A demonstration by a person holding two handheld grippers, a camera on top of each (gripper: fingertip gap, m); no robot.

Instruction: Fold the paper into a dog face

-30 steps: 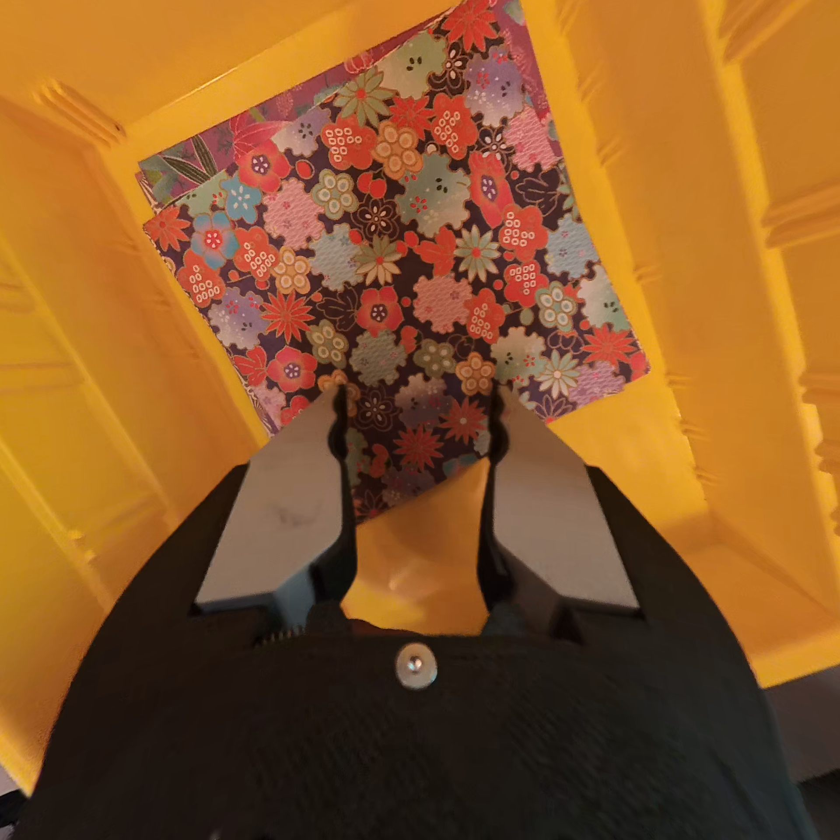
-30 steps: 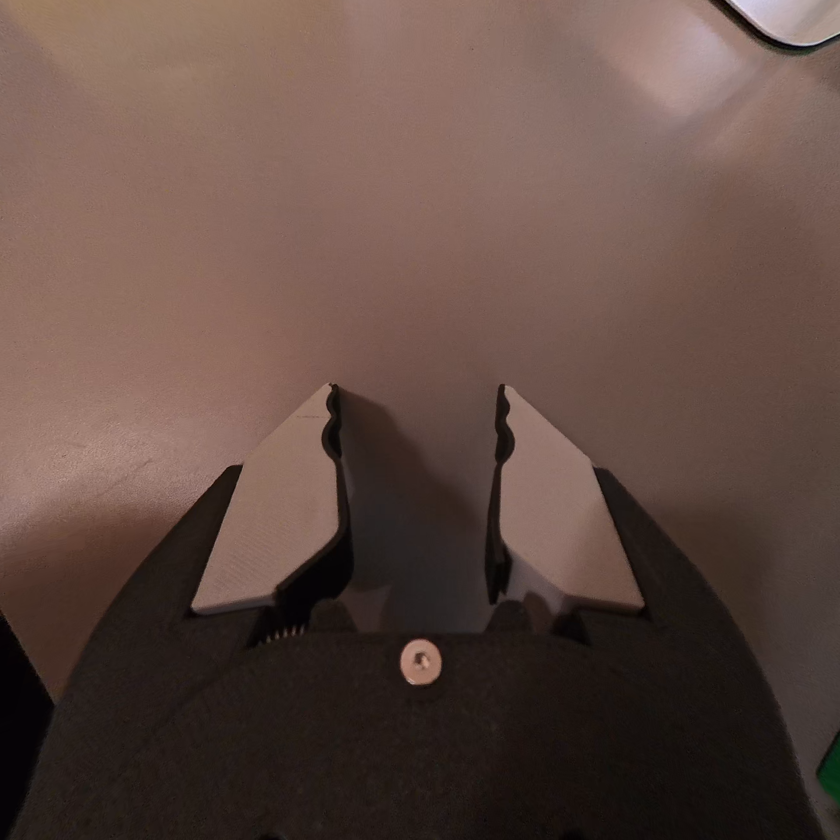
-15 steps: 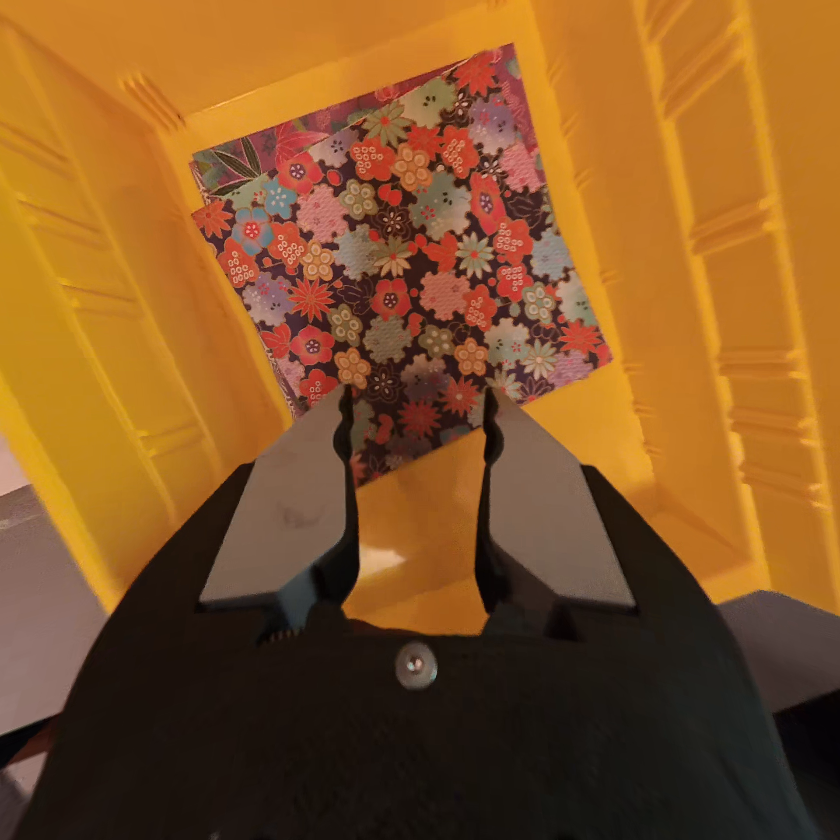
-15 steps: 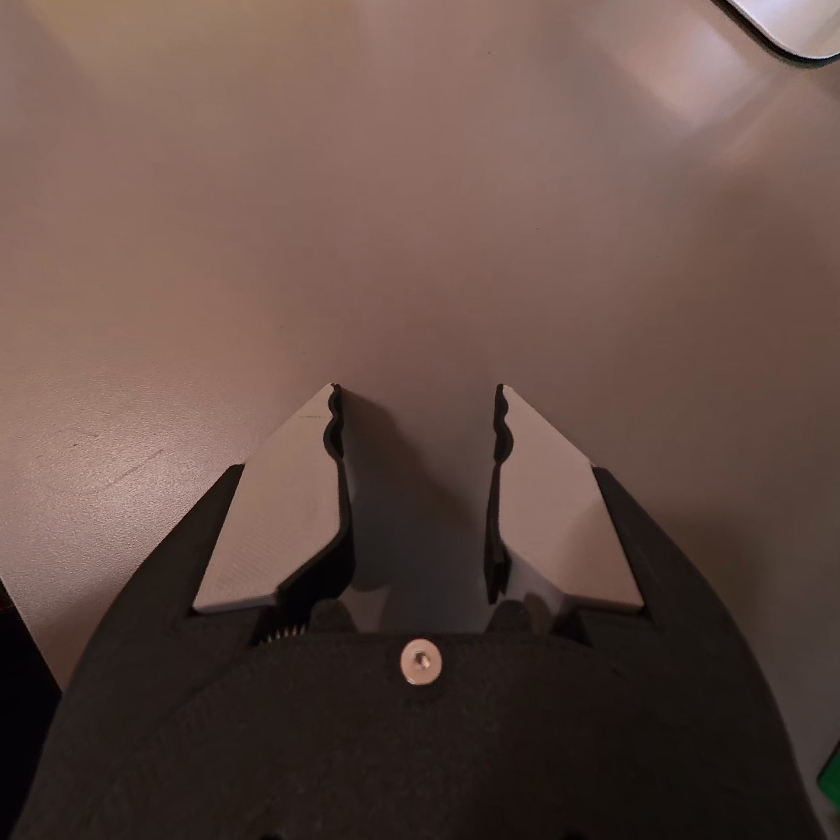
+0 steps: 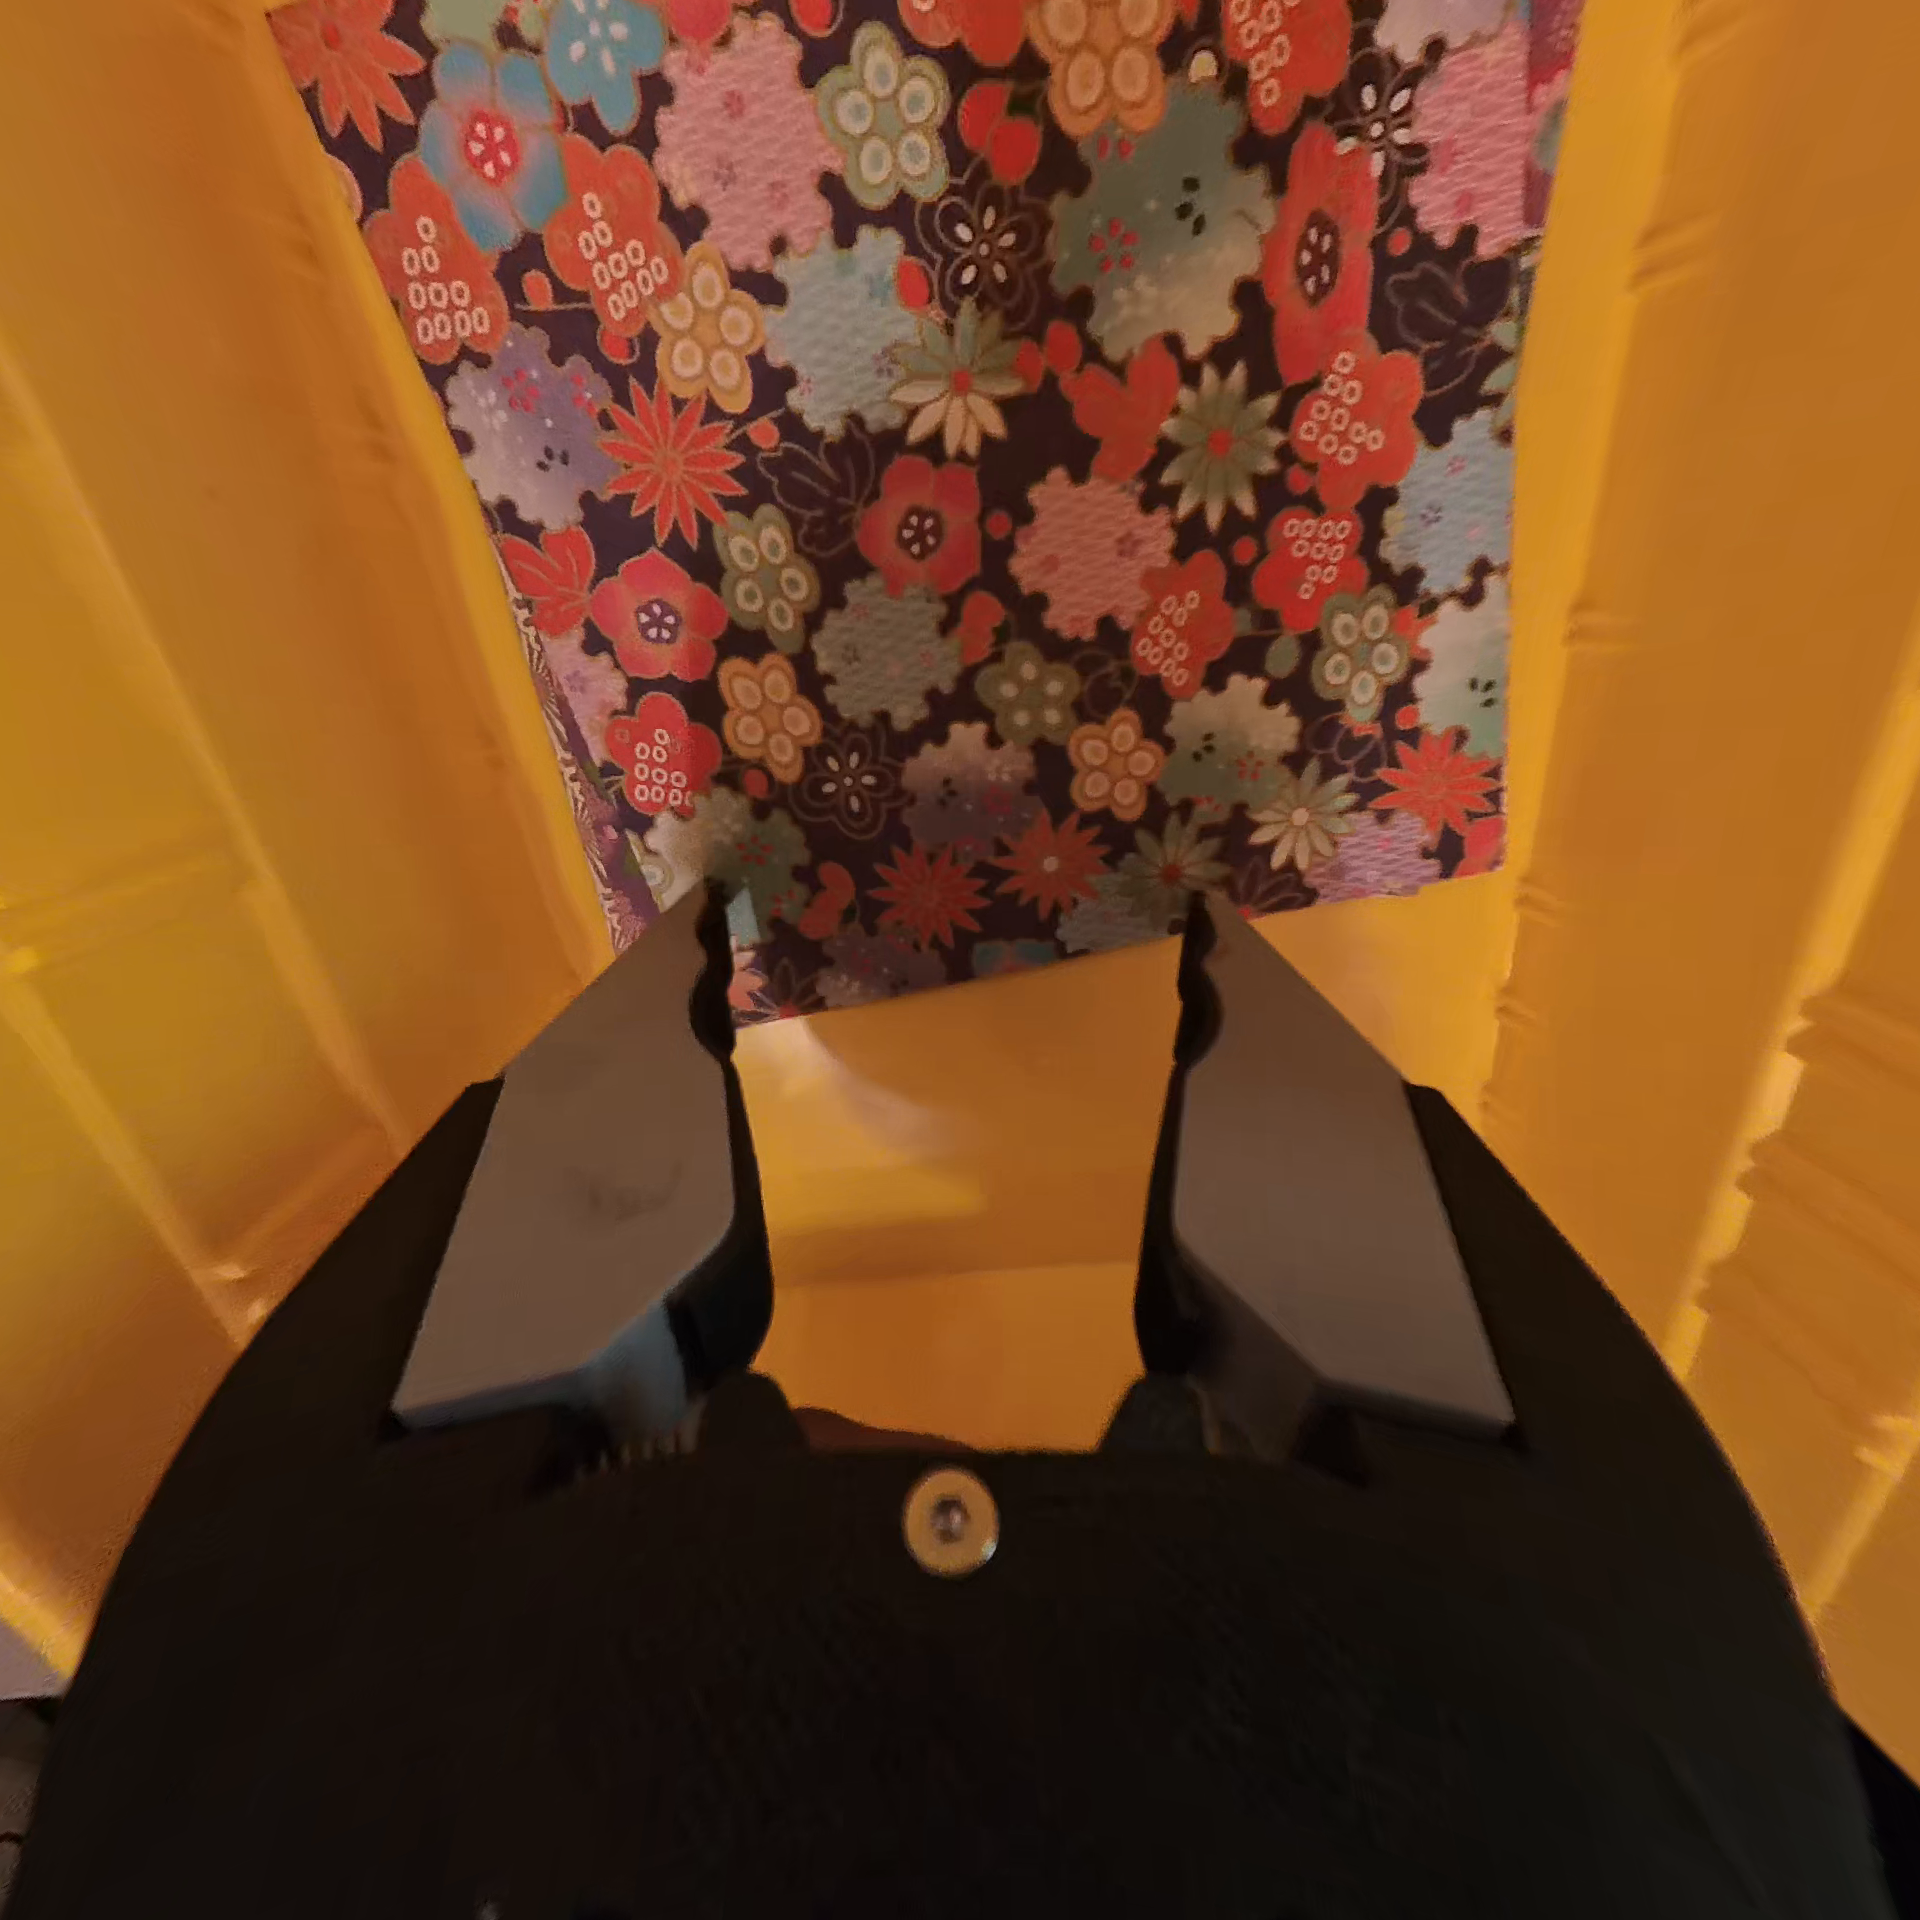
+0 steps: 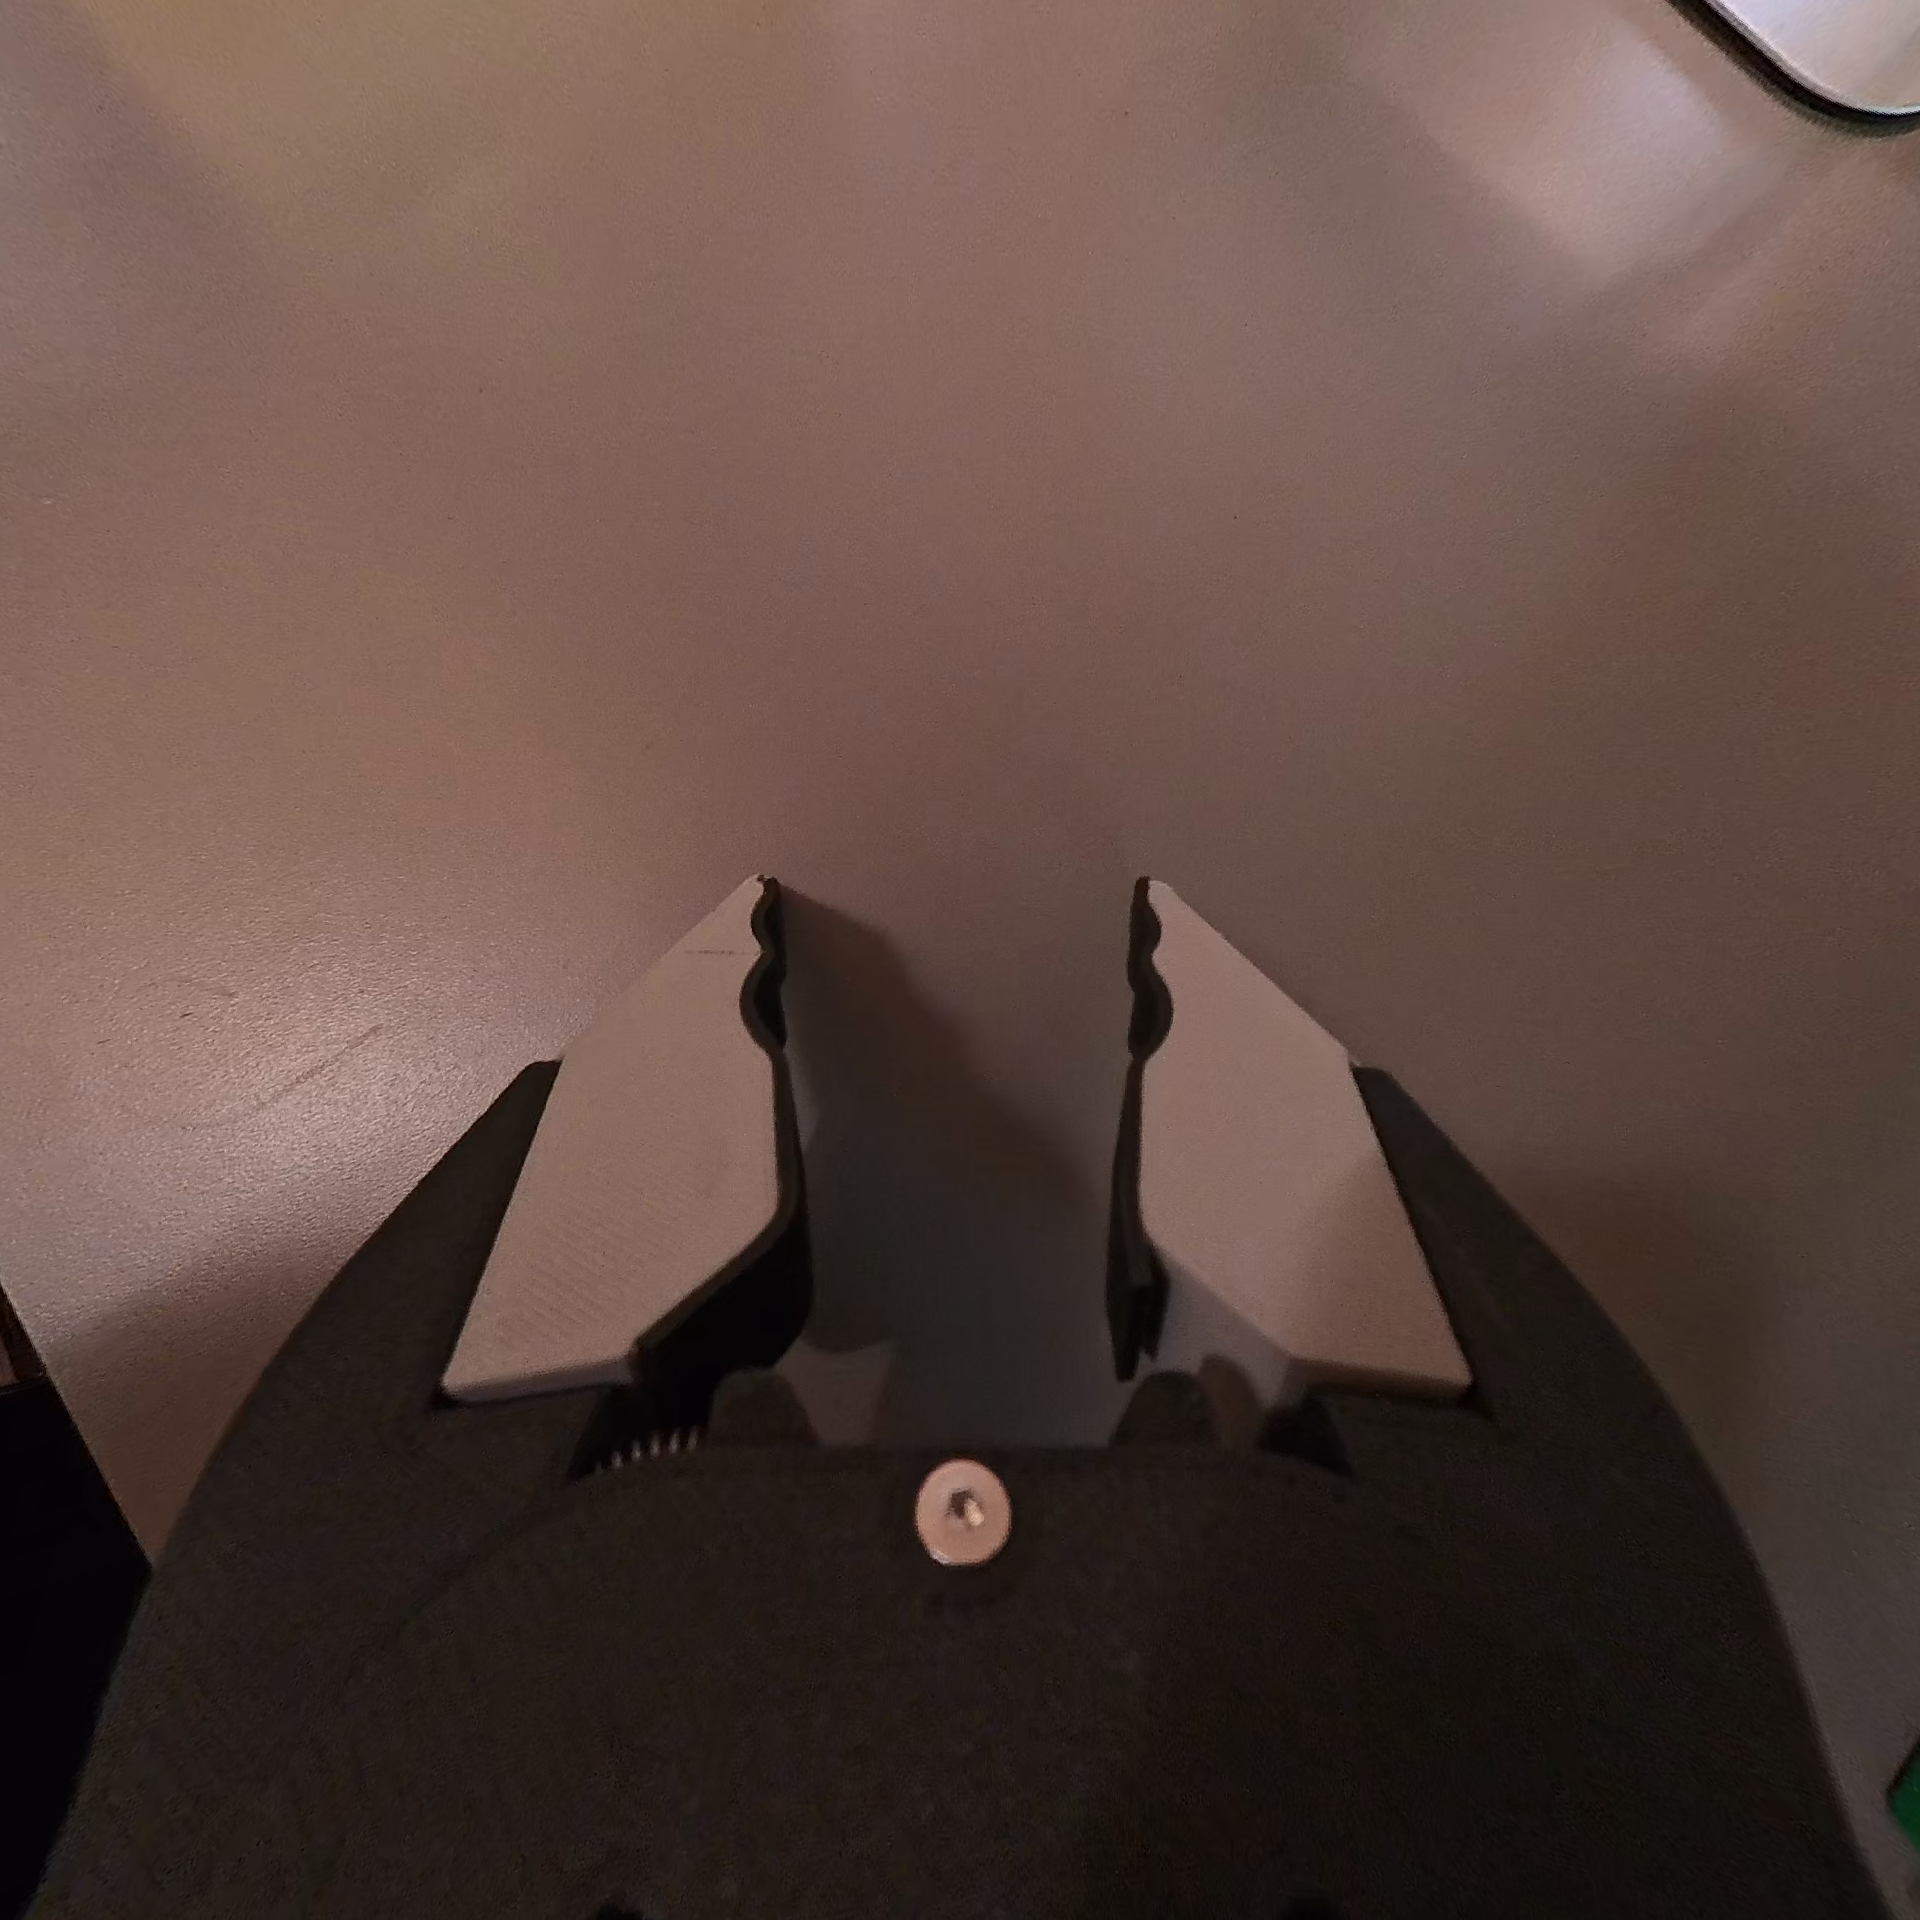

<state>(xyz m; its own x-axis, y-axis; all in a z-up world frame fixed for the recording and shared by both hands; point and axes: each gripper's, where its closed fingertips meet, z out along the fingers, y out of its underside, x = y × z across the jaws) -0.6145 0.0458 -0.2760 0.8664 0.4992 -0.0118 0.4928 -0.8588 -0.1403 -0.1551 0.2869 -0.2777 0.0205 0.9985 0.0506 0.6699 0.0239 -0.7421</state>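
Observation:
A square sheet of flower-patterned paper [image 5: 966,488], red, pink and teal on dark purple, lies on the floor of a yellow plastic bin [image 5: 208,727], with other patterned sheets showing under its left edge. My left gripper [image 5: 951,914] is open and empty inside the bin, its fingertips over the paper's near edge. Whether they touch it I cannot tell. My right gripper [image 6: 951,894] is open and empty, close above a bare grey tabletop [image 6: 935,468]. No paper shows in the right wrist view.
The bin's ribbed yellow walls [image 5: 1714,623] stand close on both sides of the left gripper. A white, dark-edged object [image 6: 1829,52] lies at the table's far right corner. A green item [image 6: 1907,1808] shows at the right edge. The table's left edge [image 6: 62,1371] drops into darkness. Left tips to right tips: about 50 cm.
My left gripper has gone deeper into the bin, closer to the paper, and its jaws have opened wider. The right gripper has barely moved.

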